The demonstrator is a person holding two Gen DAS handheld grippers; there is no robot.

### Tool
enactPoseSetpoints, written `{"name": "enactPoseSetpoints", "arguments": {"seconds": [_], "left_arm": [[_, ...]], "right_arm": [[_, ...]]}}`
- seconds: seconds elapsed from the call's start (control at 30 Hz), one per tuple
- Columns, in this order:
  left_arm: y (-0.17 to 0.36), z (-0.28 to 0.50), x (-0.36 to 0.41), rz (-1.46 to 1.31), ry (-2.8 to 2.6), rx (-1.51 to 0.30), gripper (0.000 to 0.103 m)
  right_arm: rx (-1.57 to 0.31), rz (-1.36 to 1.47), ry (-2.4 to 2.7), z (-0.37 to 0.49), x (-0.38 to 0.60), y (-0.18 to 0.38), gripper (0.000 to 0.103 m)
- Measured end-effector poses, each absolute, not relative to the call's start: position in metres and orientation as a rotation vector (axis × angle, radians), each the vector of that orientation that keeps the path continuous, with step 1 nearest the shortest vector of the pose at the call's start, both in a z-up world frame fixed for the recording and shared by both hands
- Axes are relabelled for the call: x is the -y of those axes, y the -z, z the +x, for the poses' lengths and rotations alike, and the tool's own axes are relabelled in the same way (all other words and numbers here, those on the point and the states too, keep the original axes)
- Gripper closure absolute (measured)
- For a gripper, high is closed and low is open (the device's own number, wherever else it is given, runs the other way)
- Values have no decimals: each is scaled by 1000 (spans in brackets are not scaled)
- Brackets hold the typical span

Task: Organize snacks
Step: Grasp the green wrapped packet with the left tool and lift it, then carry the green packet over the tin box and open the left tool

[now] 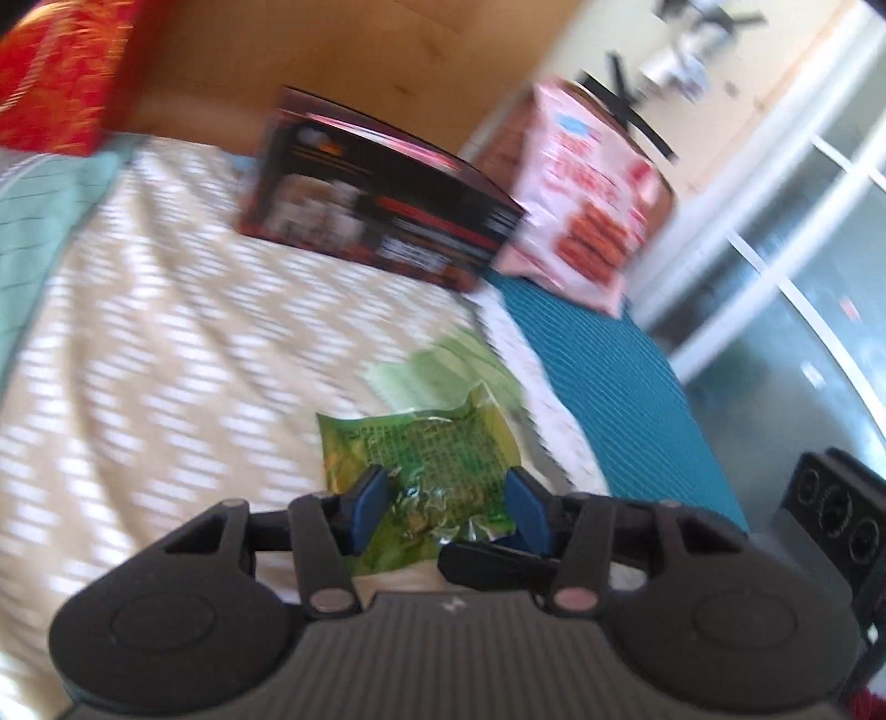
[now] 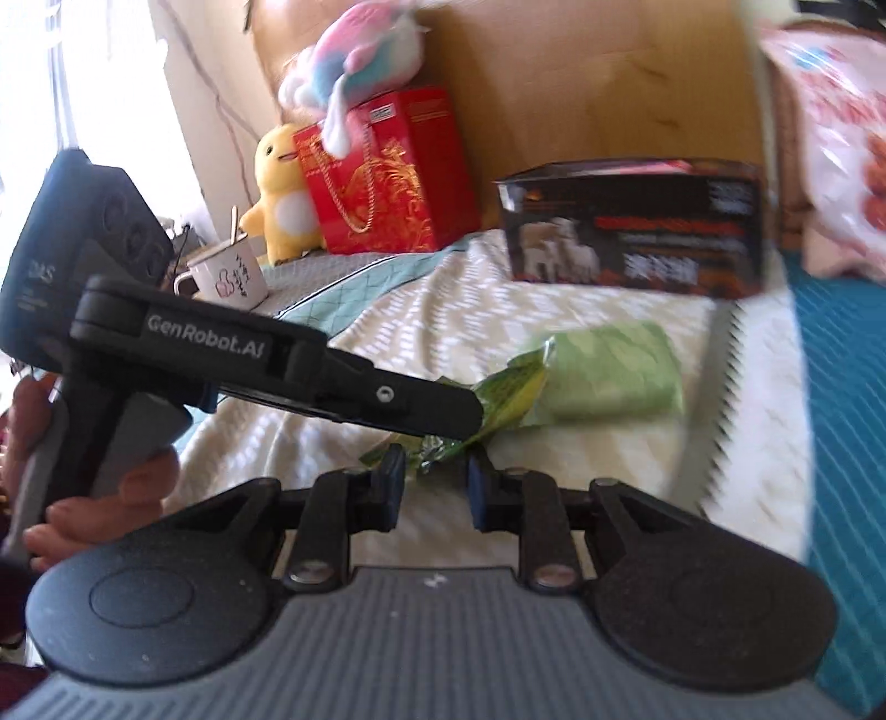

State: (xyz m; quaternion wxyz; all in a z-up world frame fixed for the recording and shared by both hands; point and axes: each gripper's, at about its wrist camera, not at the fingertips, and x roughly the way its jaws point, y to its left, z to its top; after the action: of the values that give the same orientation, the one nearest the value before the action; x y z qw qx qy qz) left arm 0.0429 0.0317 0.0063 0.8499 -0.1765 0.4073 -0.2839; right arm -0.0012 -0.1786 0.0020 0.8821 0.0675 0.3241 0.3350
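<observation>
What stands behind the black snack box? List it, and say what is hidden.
Behind the black snack box a wooden board rises; the pink snack bag stands behind its right end. The box hides the board's foot.

Bright daylight, motion blur, fisheye warp

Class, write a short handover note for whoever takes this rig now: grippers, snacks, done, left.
Left gripper: fingers shut on the green packet.
Right gripper: fingers either side of that packet's corner; grip unclear.
Black box and pink bag stand at the back; pale green pack lies on the patterned cover.
Done: cannot tell. Left: place the held packet, probably the pale pack too.
</observation>
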Motion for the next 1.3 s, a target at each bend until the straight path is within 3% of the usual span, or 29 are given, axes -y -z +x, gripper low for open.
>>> {"name": "enactPoseSetpoints", "arguments": {"seconds": [0.07, 0.23, 0.37, 0.4, 0.47, 0.53, 0.77, 0.83, 0.87, 0.9, 1.17, 1.3], "left_arm": [[-9, 41, -29, -372, 610, -863, 52], [-13, 42, -58, -500, 578, -873, 51], [-5, 43, -81, -607, 541, -898, 50], [-1, 44, -83, -624, 537, -910, 50], [2, 44, -84, -634, 535, -918, 50], [1, 43, -83, -634, 538, -916, 48], [-5, 47, -81, -697, 602, -912, 45], [-12, 51, -78, -721, 644, -886, 52], [-18, 53, -76, -726, 658, -871, 63], [-25, 57, -74, -720, 672, -859, 72], [-84, 127, -47, -557, 642, -770, 72], [-87, 187, -31, -537, 604, -798, 72]], "right_arm": [[-673, 175, -682, -9, 190, -1, 74], [-683, 292, -684, -7, 207, -2, 47], [-742, 443, -695, 11, 221, 3, 46], [-762, 476, -694, 17, 222, 7, 48], [-786, 526, -702, 24, 221, 13, 71], [-827, 613, -715, 31, 219, 21, 82], [-851, 1077, -789, 37, 249, 40, 84], [-829, 1145, -818, 39, 255, 38, 85], [-821, 1159, -829, 41, 256, 35, 84], [-812, 1162, -830, 44, 256, 32, 84], [-675, 972, -799, 100, 265, -34, 84], [-639, 790, -719, 146, 259, -63, 84]]}}
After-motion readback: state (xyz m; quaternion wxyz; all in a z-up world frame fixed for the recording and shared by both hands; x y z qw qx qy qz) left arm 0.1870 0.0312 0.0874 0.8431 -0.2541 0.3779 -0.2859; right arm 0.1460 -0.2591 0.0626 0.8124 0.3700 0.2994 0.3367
